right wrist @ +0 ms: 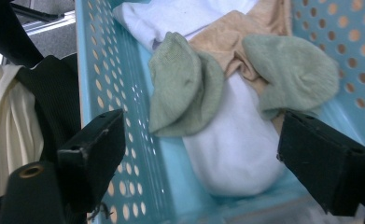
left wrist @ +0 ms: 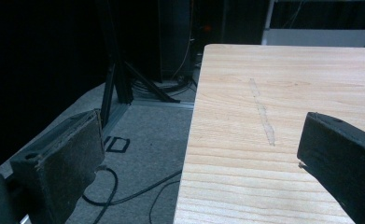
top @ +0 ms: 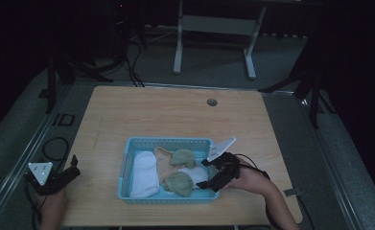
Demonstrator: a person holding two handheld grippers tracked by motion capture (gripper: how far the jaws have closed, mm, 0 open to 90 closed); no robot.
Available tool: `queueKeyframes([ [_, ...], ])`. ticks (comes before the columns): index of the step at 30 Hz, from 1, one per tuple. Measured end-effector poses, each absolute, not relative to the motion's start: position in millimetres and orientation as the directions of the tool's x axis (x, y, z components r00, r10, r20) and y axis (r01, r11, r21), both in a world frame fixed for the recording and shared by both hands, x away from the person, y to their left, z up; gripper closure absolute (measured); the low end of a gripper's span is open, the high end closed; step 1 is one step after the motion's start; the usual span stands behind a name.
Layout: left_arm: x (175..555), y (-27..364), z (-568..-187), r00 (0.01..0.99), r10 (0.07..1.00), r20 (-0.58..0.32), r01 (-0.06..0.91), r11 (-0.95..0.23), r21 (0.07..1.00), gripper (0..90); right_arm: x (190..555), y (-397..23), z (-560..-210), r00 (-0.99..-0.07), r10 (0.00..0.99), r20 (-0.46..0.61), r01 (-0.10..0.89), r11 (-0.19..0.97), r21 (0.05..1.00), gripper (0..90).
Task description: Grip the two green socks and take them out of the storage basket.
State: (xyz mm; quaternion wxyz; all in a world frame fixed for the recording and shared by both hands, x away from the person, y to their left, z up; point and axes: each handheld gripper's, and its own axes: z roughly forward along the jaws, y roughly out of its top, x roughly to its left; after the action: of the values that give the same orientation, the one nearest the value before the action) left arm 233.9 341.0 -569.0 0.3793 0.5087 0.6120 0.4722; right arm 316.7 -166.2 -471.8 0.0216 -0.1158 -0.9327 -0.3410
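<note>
Your right gripper (top: 213, 176) hangs at the right end of a light-blue perforated basket (top: 127, 153), low and centre-right in the high view, its jaws spread wide with nothing clamped between them. In the right gripper view the two black jaws frame a white sock (right wrist: 231, 154) lying on the basket floor, with a green sock (right wrist: 185, 88) draped across its upper end and a second green sock (right wrist: 292, 70) toward the upper right. A tan sock (right wrist: 227, 37) shows between the two green ones, near the top of that frame. In the high view another white sock (top: 144, 173) lies along the basket's left side. The basket rests on the near half of the wooden desk (top: 175, 115). Your left gripper (top: 66, 177) sits at the lower left of the high view, over the desk's left edge, released and empty, well apart from the basket.
</note>
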Motion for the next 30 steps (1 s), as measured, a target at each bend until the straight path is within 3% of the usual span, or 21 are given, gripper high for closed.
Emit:
queueKeyframes([
  [10,233.6,341.0,-569.0,-0.192,0.981,0.017,0.263,0.034,0.964,0.8,318.3,-137.3,-481.0,-0.978,0.164,0.129,0.209,0.783,0.585,26.3],
  [16,233.7,341.0,-569.0,-0.190,0.982,0.018,0.264,0.034,0.964,0.7,322.6,-121.5,-492.2,-0.980,0.153,0.131,0.200,0.812,0.549,36.8],
  [26,233.7,341.1,-569.0,-0.188,0.982,0.019,0.264,0.032,0.964,0.8,331.8,-104.1,-501.3,-0.975,0.162,0.155,0.217,0.855,0.471,41.2],
  [30,233.8,341.2,-569.0,-0.186,0.982,0.017,0.265,0.033,0.964,0.7,330.6,-99.7,-501.6,-0.984,0.136,0.116,0.174,0.880,0.442,43.3],
])
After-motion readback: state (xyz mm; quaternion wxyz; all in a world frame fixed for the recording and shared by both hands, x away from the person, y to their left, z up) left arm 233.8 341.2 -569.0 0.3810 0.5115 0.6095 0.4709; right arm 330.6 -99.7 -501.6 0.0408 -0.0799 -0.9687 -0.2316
